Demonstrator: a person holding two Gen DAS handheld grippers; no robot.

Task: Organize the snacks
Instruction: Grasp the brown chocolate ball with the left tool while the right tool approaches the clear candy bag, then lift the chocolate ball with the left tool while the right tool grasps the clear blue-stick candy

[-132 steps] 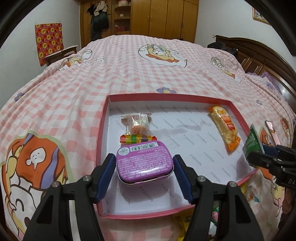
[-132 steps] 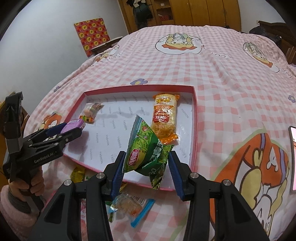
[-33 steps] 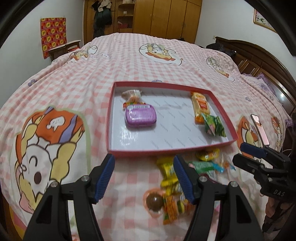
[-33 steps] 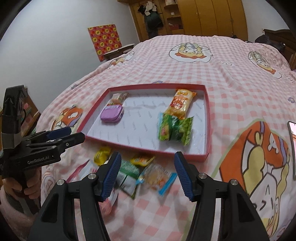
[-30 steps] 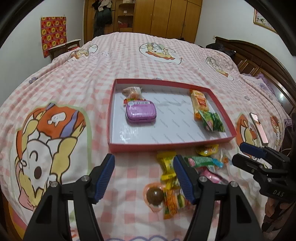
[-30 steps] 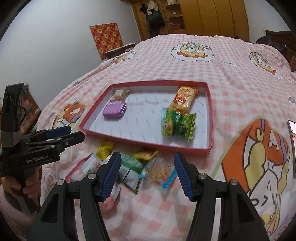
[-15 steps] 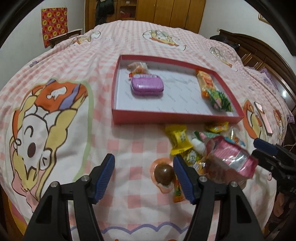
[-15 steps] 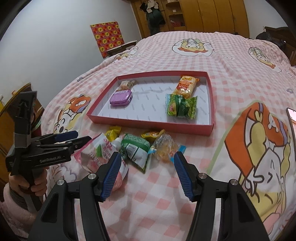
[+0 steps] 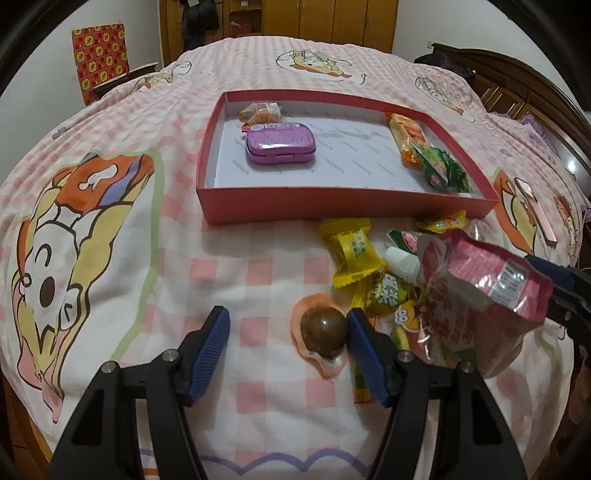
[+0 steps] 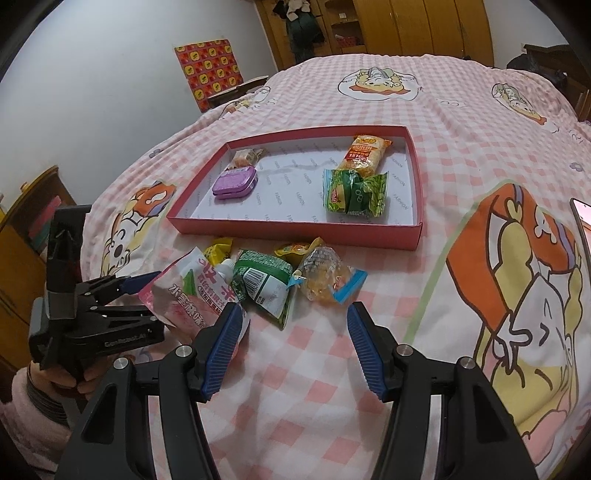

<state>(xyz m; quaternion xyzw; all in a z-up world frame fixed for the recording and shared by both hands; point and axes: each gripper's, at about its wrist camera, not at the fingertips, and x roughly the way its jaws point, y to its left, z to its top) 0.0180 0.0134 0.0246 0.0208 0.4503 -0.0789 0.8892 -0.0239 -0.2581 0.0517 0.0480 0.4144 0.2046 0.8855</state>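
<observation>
A red tray [image 9: 332, 201] on the bed holds a purple tin [image 9: 280, 142], a small clear candy bag [image 9: 260, 110], an orange snack pack [image 9: 408, 133] and a green snack pack [image 9: 441, 170]; the tray also shows in the right wrist view [image 10: 295, 232]. Loose snacks lie in front of it: a yellow candy [image 9: 351, 251], a pink spouted pouch [image 9: 476, 295], a brown ball in a peach wrapper [image 9: 323, 328]. My left gripper [image 9: 288, 343] is open; its right finger touches the brown ball. My right gripper [image 10: 293, 343] is open, just short of a green-white pack [image 10: 264, 288] and a clear candy bag [image 10: 327, 280].
A pink checked bedspread [image 9: 110, 221] with cartoon prints covers the bed. A phone [image 9: 535, 206] lies at the right of the tray. A wooden headboard [image 9: 517, 85] and wardrobes [image 9: 332, 18] stand behind. The left gripper also shows in the right wrist view [image 10: 110, 306], beside the pink pouch [image 10: 192, 291].
Both grippers let go of the tin and the green pack in the tray, then pulled back and lowered toward the loose snacks in front of it.
</observation>
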